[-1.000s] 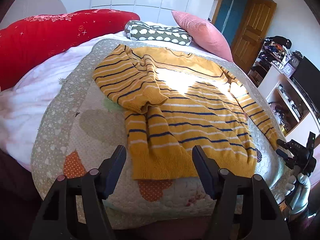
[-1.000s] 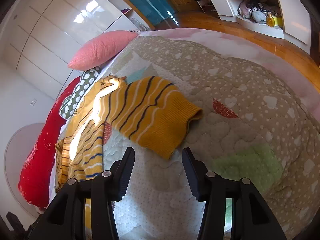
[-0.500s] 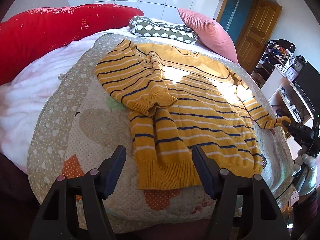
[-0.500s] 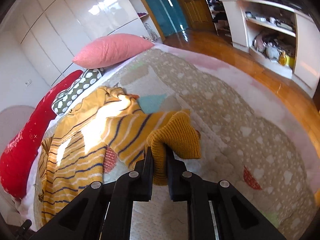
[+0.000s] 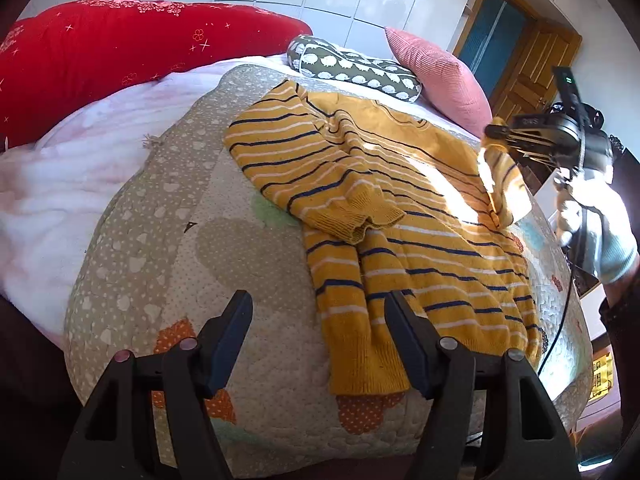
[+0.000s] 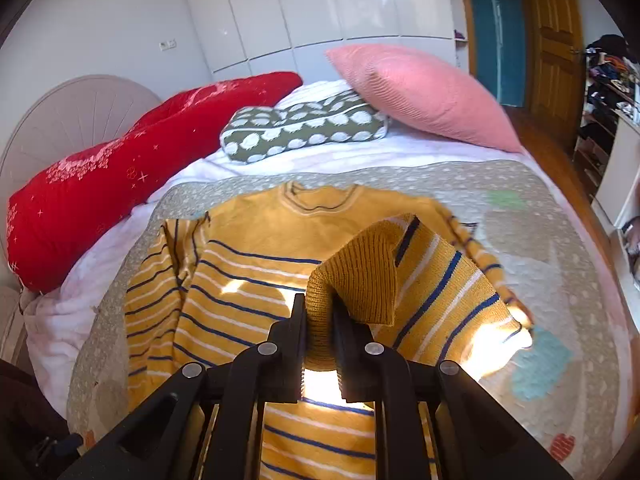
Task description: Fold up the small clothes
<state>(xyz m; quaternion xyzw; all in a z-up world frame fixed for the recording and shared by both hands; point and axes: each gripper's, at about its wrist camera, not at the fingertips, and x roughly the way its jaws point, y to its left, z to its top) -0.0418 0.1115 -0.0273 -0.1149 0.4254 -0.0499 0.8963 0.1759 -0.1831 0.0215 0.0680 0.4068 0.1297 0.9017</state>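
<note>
a yellow striped sweater (image 5: 400, 216) lies spread on a quilt (image 5: 160, 208) on a bed, just ahead of both pairs of tongs. the right tongs (image 6: 320, 320) are clamped on the ribbed cuff (image 6: 356, 276) of one sleeve, and the cuff is lifted clear of the quilt, hanging over the sweater's chest. in the left wrist view the same tongs show far ahead and to the right, holding that sleeve up above the sweater's edge.

the left tongs (image 5: 318, 336) are apart and hold nothing. they hover low over the near edge of the bed, with the sweater's hem (image 5: 368, 376) lying just ahead of them and slightly to the right. the other sleeve (image 5: 320, 184) already lies folded across the sweater's body, ahead of the left tongs.

beyond the sweater, farther from both tongs, sit a pink pillow (image 6: 420, 92), a green patterned cushion (image 6: 304, 128) and a long red cushion (image 6: 120, 168).

the step in hand looks like folding the second sleeve inward. the next move probably calls for carrying the cuff across the chest and laying it flat over the body before letting go, so both sleeves lie inside the outline. after that the open left tongs seem well placed to take the hem for the fold upward.
</note>
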